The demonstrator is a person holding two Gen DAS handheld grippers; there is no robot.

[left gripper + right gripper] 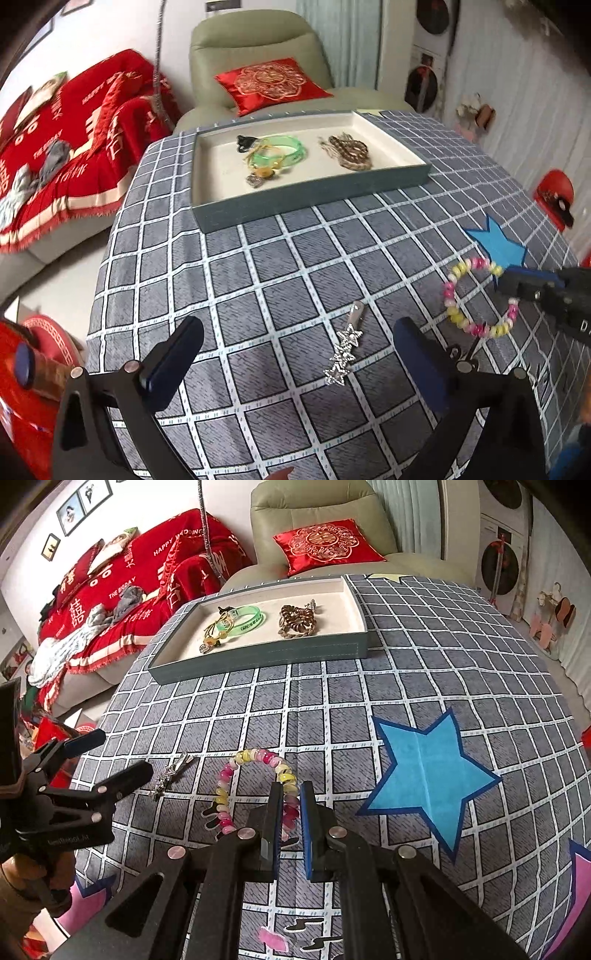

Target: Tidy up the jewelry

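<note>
Status: my right gripper (pixel 291 797) is clenched on the pink-and-yellow beaded bracelet (pixel 236 775), pads pinching its near-right arc; rest of the loop lies on the checked tablecloth (pixel 332 701). My left gripper (pixel 295 354) stands released, jaws wide, nothing between them, w/ the star hair clip (pixel 345 350) on the cloth just ahead.

Rec: lift bracelet straight up before travel so beads don't drag, then carry to the tray (pixel 317 192) at the far edge; set it on bare liner beside the green bangle (pixel 280 149).

Pose: both grippers pitched steeply down, approx side by side.
</note>
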